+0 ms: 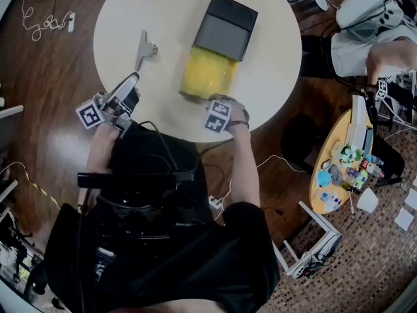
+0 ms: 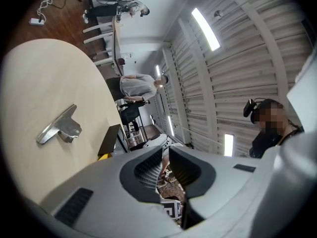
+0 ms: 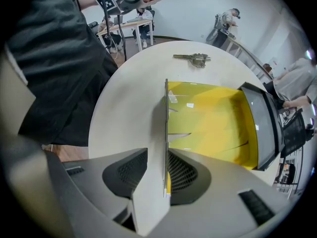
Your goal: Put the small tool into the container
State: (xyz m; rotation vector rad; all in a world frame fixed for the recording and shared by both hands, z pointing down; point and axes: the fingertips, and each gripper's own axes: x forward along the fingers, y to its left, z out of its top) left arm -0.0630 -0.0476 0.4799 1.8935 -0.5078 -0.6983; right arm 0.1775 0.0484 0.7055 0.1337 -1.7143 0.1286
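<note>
A round white table (image 1: 273, 77) carries a box (image 1: 207, 74) with a yellow inside near its centre. The box's dark lid (image 1: 225, 26) is slid back toward 12 o'clock and covers only the far half. The small metal tool (image 1: 144, 48) lies flat on the bare table at about 9 o'clock, well apart from the box and outside it. The left hand-held gripper (image 1: 132, 82) hovers over the table edge at 8 o'clock, near the tool but not touching it, its jaws slightly apart with nothing between them. At 6 o'clock the right hand-held gripper (image 1: 221, 104) is clamped on the box's thin near wall.
</note>
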